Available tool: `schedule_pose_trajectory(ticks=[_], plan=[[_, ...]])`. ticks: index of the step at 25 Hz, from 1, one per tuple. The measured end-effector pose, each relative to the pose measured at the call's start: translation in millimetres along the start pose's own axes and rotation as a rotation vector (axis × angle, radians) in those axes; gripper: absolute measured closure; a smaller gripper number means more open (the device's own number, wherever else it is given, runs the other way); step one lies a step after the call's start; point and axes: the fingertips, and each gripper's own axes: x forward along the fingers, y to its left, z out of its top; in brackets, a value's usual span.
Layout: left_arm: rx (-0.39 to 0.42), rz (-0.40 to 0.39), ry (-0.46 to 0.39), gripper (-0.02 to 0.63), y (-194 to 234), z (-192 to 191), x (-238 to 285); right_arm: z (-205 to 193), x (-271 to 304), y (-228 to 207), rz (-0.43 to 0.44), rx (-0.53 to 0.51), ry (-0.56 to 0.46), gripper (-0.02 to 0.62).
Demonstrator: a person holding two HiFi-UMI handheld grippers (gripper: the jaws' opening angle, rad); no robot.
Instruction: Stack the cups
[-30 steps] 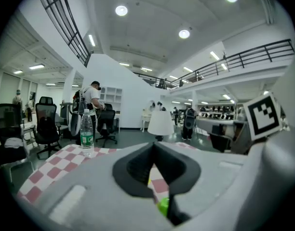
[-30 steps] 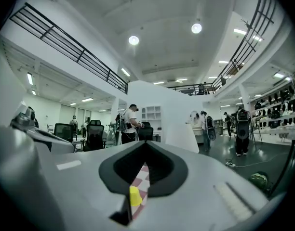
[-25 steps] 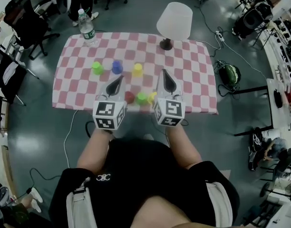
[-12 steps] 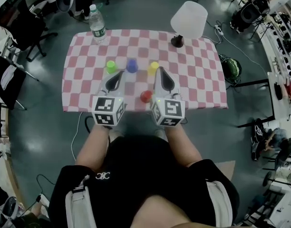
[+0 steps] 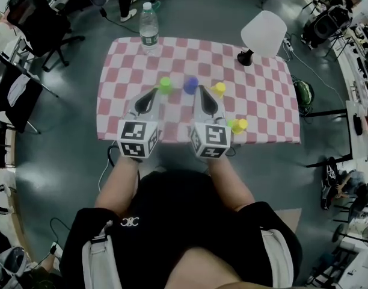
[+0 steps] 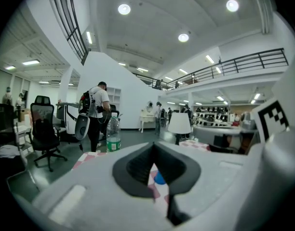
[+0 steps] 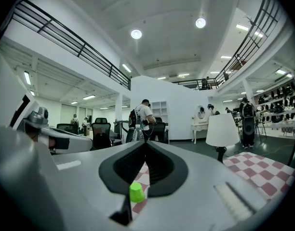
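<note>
Three cups stand in a back row on the checked table (image 5: 124, 59): green cup (image 5: 165, 84), blue cup (image 5: 190, 84), yellow cup (image 5: 219, 89). A second green cup (image 5: 233, 126) and a second yellow cup (image 5: 241, 124) sit close together near the front edge, right of my right gripper. My left gripper (image 5: 153, 93) is shut and empty, its tip just left of the back green cup. My right gripper (image 5: 201, 90) is shut and empty, its tip between the blue and yellow cups. The left gripper view shows the blue cup (image 6: 159, 178) below the closed jaws; the right gripper view shows a green cup (image 7: 136, 192).
A water bottle (image 5: 148, 27) stands at the table's back edge. A white lamp (image 5: 263, 34) stands at the back right corner. Office chairs (image 5: 33, 23) and a person's legs are on the floor beyond; cables trail to the right.
Both grippers have slid left across the table. The front cups that lay between them now sit to the right of the right gripper. The red cup is no longer visible.
</note>
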Motion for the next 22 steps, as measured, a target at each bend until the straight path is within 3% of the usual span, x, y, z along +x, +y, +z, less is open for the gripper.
schedule_pose_trajectory(ticks=[6,7,9,11,15,22], plan=[[-0.002,0.027,0.003,0.607,25,-1,-11,-17,19,23,0.052,-0.004,0.022,0.597],[-0.002,0.031,0.002,0.607,28,-1,-13,-21,23,27,0.075,0.002,0.023,0.553],[-0.002,0.042,0.003,0.607,34,-3,-17,-31,35,37,0.122,0.033,0.046,0.396],[-0.005,0.055,0.006,0.607,40,-6,-21,-46,48,45,0.149,0.054,0.089,0.344],[-0.013,0.084,0.025,0.607,53,-13,-31,-76,75,58,0.158,0.042,0.155,0.33],[-0.037,0.137,0.06,0.607,74,-29,-51,-142,110,53,0.091,0.078,0.307,0.33]])
